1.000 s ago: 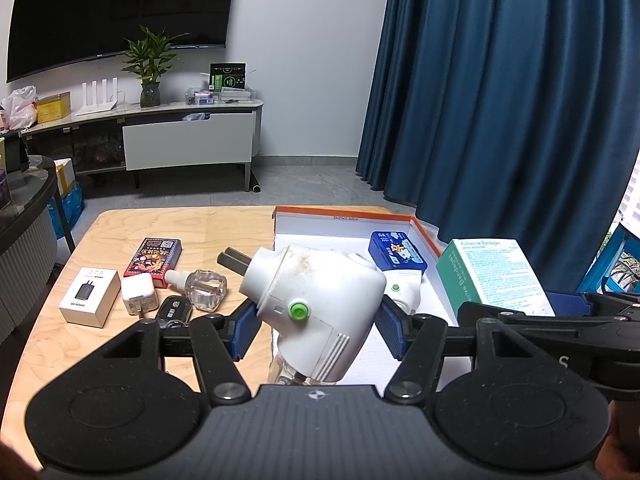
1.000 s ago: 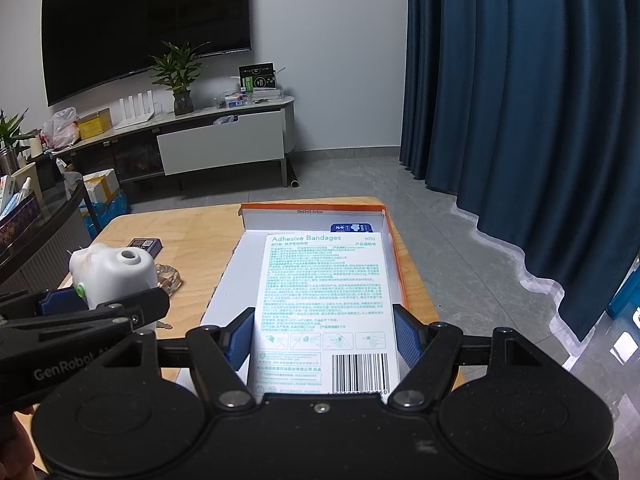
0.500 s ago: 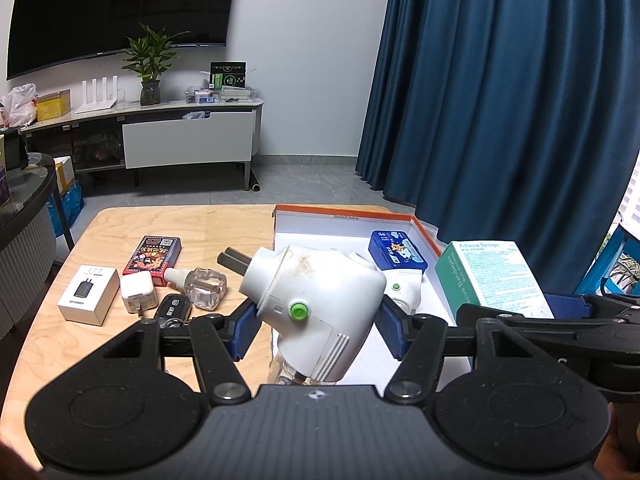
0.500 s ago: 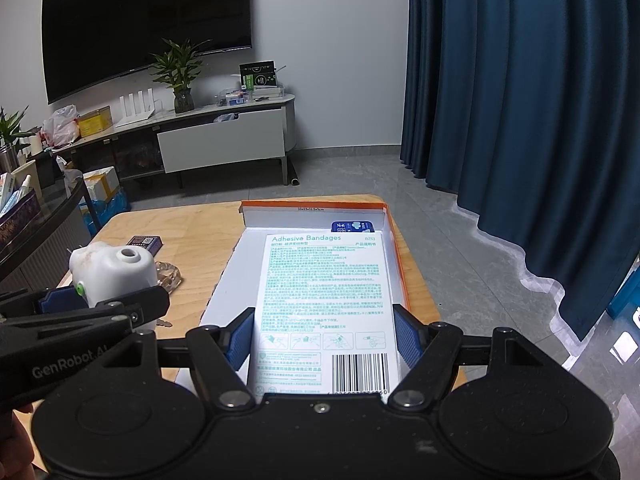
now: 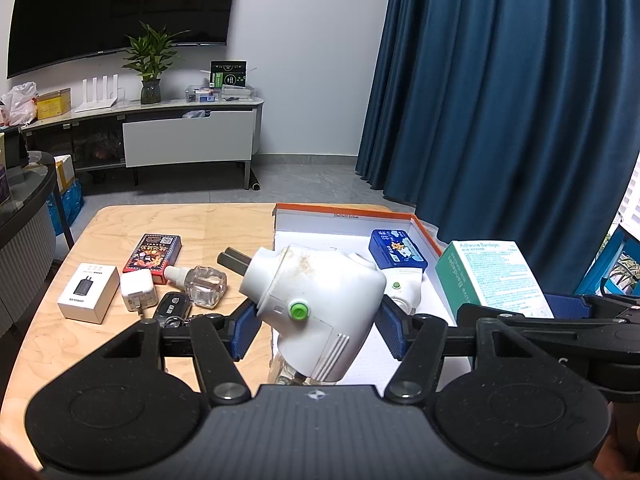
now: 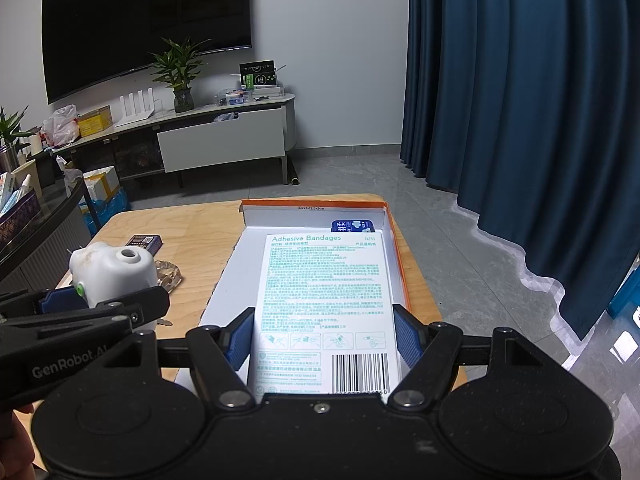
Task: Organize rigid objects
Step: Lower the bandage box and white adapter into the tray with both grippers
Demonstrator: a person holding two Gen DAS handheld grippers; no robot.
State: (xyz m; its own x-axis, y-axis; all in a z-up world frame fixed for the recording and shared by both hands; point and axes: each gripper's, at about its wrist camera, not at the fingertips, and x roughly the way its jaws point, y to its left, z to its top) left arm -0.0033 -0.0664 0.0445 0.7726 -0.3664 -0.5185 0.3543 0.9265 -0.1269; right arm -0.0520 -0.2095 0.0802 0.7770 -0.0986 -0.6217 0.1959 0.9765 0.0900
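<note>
A pale wood bench (image 5: 120, 224) carries an open white tray with orange rim (image 5: 344, 210) on its right half. Left of it lie a red card box (image 5: 153, 252), a white charger box (image 5: 89, 297), a white plug (image 5: 137, 290), a glass bottle (image 5: 202, 285) and a black key fob (image 5: 173, 307).

The left hand-held gripper (image 5: 316, 330) is held level, its blue pads (image 5: 245, 330) pressed against both sides of a white plug-in device (image 5: 316, 300). The right hand-held gripper (image 6: 324, 340) is level beside it, pads (image 6: 406, 338) clamped on the flanks of an adhesive bandage box (image 6: 326, 312). Both are raised above the counter's near edge.
</note>
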